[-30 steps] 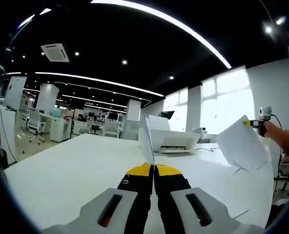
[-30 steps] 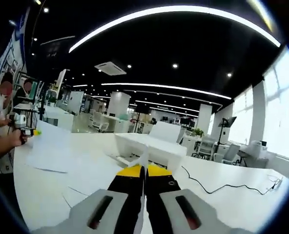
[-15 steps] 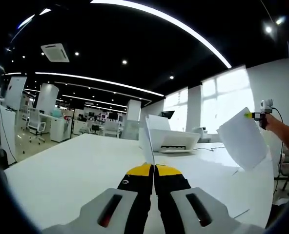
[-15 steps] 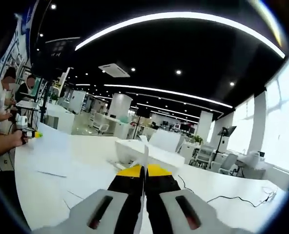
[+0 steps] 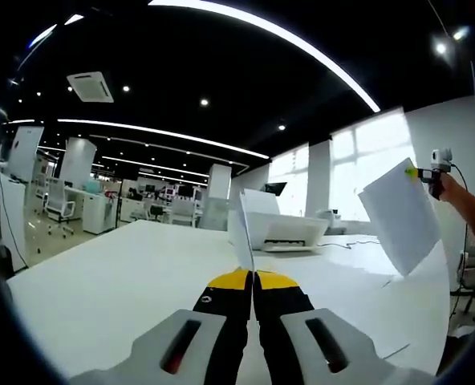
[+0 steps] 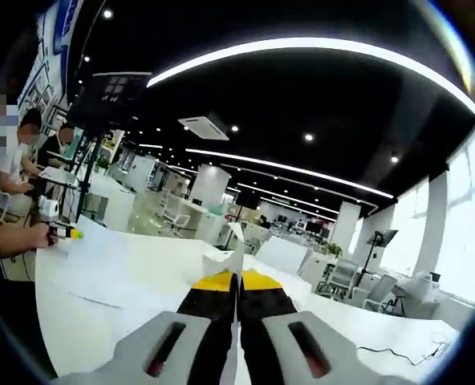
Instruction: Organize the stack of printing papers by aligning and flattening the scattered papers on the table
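In the left gripper view my left gripper (image 5: pixel 252 274) is shut on a white sheet (image 5: pixel 241 228) that stands edge-on above the jaws. At the far right a hand holds my right gripper (image 5: pixel 418 171), shut on the top corner of a hanging white sheet (image 5: pixel 399 218), raised above the white table (image 5: pixel 101 289). In the right gripper view the right gripper (image 6: pixel 238 275) is shut on a thin paper edge (image 6: pixel 237 250). The left gripper (image 6: pixel 73 233) appears at the left with paper (image 6: pixel 109 250) spread beside it.
A white printer (image 5: pixel 286 231) stands at the far side of the table with a cable (image 6: pixel 398 350) trailing from it. Loose sheets (image 5: pixel 358 281) lie on the table to the right. Seated people (image 6: pixel 21 164) and office desks are in the background.
The right gripper has risen with its sheet, which now hangs higher above the table. The right gripper view has tilted upward. The left gripper has held still.
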A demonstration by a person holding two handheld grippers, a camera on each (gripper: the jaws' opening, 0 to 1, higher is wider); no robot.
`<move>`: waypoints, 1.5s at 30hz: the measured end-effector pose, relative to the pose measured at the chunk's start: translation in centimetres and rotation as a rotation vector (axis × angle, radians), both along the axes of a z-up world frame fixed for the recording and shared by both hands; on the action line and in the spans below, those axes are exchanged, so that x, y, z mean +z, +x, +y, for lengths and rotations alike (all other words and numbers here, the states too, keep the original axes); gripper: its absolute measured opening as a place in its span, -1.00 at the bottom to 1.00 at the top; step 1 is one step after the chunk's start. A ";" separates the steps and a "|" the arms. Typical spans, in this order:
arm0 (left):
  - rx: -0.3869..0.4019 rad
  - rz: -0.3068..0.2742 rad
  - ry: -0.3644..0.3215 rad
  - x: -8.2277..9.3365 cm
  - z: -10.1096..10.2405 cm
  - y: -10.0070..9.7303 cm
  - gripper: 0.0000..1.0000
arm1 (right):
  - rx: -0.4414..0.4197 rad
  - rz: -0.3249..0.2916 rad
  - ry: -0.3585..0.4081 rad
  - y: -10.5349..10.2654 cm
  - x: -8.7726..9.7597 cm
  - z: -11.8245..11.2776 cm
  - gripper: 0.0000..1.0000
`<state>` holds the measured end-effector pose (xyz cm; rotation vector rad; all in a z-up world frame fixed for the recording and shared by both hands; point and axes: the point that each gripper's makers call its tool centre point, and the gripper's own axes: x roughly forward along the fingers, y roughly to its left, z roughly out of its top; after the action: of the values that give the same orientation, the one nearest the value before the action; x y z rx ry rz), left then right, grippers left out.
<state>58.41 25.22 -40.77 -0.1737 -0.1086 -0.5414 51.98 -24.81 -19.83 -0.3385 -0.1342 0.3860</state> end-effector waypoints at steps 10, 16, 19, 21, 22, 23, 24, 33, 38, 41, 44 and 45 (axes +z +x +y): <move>-0.002 0.002 -0.006 0.0 0.1 0.1 -0.87 | 0.053 -0.037 -0.012 -0.2 2.3 1.9 -1.00; -0.005 0.003 -0.006 0.0 0.0 0.1 -0.87 | 0.102 -0.052 -0.015 -1.1 3.3 3.4 -1.00; -0.007 0.002 -0.006 0.0 0.0 0.1 -0.87 | 0.125 -0.070 -0.028 -2.0 3.8 4.6 -1.00; -0.007 0.002 -0.006 0.0 0.0 0.0 -0.87 | 0.135 -0.078 -0.036 -2.4 4.1 5.2 -1.00; -0.007 0.001 -0.007 0.0 -0.1 0.0 -0.87 | 0.138 -0.082 -0.039 -2.5 4.3 5.3 -1.00; -0.007 0.001 -0.007 0.0 0.0 0.0 -0.87 | 0.142 -0.085 -0.043 -2.6 4.5 5.4 -1.00; -0.007 0.000 -0.008 0.1 0.0 0.0 -0.87 | 0.146 -0.085 -0.045 -2.7 4.7 5.6 -1.00; -0.008 -0.002 -0.010 0.1 0.0 0.0 -0.87 | 0.228 -0.088 -0.023 -3.4 5.5 7.6 -1.00; -0.011 -0.001 -0.014 0.1 0.0 0.0 -0.87 | 0.279 -0.076 -0.019 -3.6 5.4 9.1 -1.00; -0.010 -0.002 -0.012 0.1 0.0 0.1 -0.87 | 0.294 -0.071 -0.023 -3.7 5.4 9.7 -1.00; -0.011 -0.002 -0.012 0.1 0.0 0.1 -0.87 | 0.313 -0.067 -0.015 -3.9 5.5 10.1 -1.00; -0.011 -0.002 -0.012 0.1 0.0 0.1 -0.87 | 0.320 -0.064 -0.010 -3.9 5.6 10.3 -1.00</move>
<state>58.47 25.18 -40.71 -0.1856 -0.1129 -0.5517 48.06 -14.49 -14.25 -0.3400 -0.2510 0.6929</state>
